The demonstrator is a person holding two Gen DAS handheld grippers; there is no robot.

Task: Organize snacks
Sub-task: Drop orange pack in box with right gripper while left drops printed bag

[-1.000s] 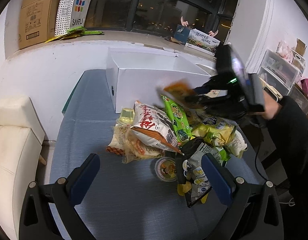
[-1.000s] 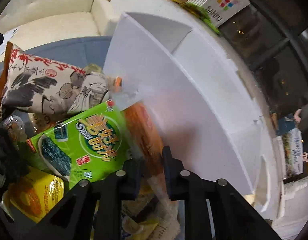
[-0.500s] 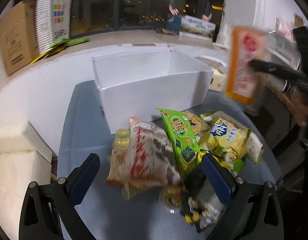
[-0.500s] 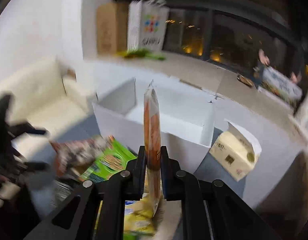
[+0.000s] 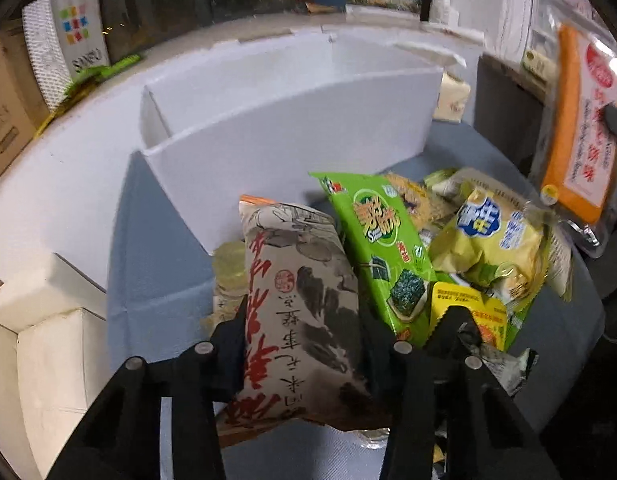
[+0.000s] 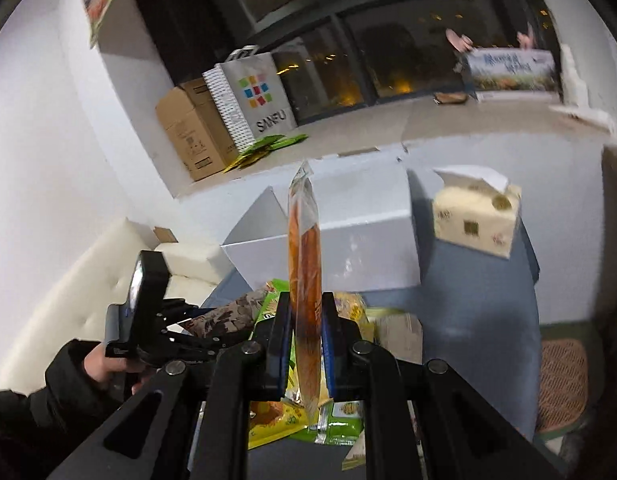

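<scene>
The orange snack packet (image 6: pixel 304 300) stands edge-on in the right gripper (image 6: pixel 305 344), jaws clamped on it, above the snack pile; the left gripper (image 5: pixel 302 344), jaws just closing, pinches the ink-painted bag (image 5: pixel 304 308), hiding its lower part; white box (image 5: pixel 292 128) behind.

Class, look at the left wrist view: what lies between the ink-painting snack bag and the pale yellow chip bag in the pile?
The green seaweed packet lies between the ink-painting bag and the yellow chip bag, as the left wrist view shows.
</scene>
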